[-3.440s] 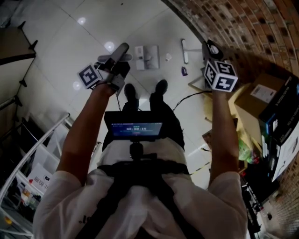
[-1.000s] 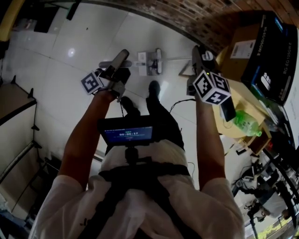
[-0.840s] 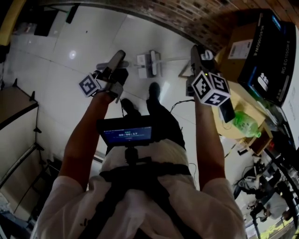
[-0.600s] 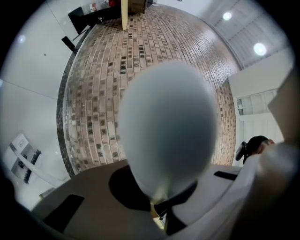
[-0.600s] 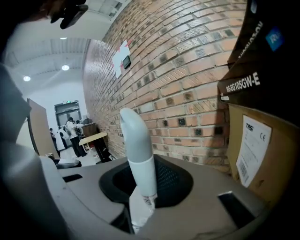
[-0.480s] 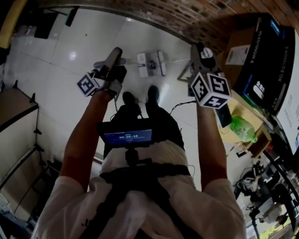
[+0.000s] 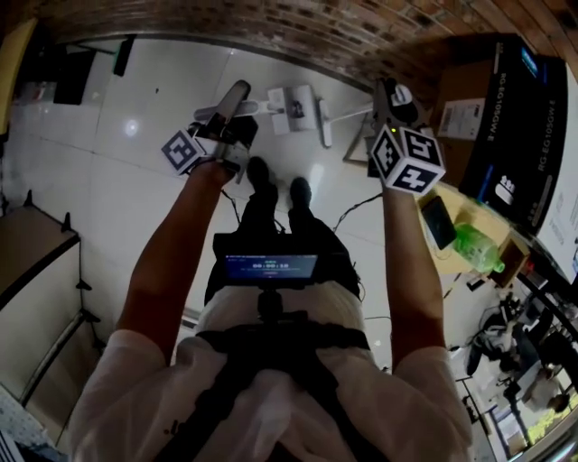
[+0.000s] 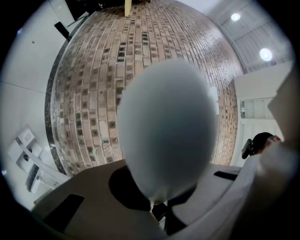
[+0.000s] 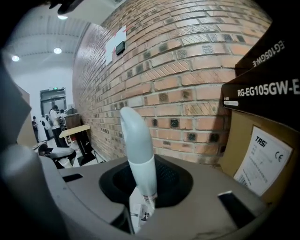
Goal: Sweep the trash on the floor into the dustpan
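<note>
A white dustpan (image 7: 293, 99) lies on the pale tiled floor just ahead of the person's shoes, with a long white handle (image 7: 322, 124) beside it. I cannot make out any trash. My left gripper (image 7: 237, 92) is held out over the floor left of the dustpan; in the left gripper view its jaws (image 8: 166, 131) show as one blurred grey shape, shut and empty. My right gripper (image 7: 395, 94) is held up to the right of the dustpan, near the boxes. Its jaws (image 9: 136, 140) show as one pale shape with no gap and nothing in them.
A brick wall (image 7: 361, 27) runs close behind the dustpan. Cardboard and black boxes (image 7: 506, 117) stand at the right, with a green bottle (image 7: 471, 245) and a phone (image 7: 438, 221) on a low surface. A cable (image 7: 357, 209) trails by the feet. Several people (image 9: 51, 117) stand far off.
The person has stepped toward the brick wall, and the dustpan now lies closer to the shoes. Both grippers were carried forward with the body. Neither has taken hold of anything.
</note>
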The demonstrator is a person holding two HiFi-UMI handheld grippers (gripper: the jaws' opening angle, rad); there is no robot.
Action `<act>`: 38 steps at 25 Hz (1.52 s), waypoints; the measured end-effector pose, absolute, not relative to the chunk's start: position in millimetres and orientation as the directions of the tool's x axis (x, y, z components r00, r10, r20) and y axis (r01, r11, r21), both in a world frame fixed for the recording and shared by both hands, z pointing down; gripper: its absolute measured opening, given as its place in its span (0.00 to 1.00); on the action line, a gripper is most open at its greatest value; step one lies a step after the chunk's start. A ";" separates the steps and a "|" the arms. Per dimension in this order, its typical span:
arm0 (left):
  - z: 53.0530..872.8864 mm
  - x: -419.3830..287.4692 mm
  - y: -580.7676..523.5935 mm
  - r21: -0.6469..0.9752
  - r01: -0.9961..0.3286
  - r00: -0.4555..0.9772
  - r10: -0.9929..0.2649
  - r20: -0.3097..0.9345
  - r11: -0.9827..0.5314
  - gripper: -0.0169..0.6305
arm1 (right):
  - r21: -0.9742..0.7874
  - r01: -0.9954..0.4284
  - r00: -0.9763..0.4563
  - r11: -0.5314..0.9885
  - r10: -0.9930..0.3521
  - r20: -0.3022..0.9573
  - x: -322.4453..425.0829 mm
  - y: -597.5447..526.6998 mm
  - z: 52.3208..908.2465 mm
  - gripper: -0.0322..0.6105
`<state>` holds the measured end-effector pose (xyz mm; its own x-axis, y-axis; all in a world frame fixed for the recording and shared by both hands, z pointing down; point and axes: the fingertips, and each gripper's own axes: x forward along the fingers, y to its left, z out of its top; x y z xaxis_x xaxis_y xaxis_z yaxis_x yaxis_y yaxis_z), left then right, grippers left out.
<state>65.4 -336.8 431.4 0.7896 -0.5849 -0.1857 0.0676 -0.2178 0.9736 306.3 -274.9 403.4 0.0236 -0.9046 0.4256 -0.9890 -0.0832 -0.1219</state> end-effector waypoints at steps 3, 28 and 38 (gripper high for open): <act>434.3 67.3 -357.3 0.976 0.066 0.805 -0.567 -0.174 -0.206 0.03 | -0.096 -0.990 0.055 -0.108 -0.897 0.439 291.5 -295.6 412.9 0.15; 474.4 5.9 -427.6 0.981 -0.095 0.748 -0.663 -0.040 -0.167 0.06 | -0.059 -0.996 0.035 -0.067 -0.898 0.438 186.7 -401.7 422.5 0.15; 475.6 -6.1 -432.6 0.961 -0.148 0.782 -0.622 -0.031 -0.235 0.15 | -0.109 -0.897 -0.424 0.428 -0.767 0.482 60.7 -403.6 430.6 0.21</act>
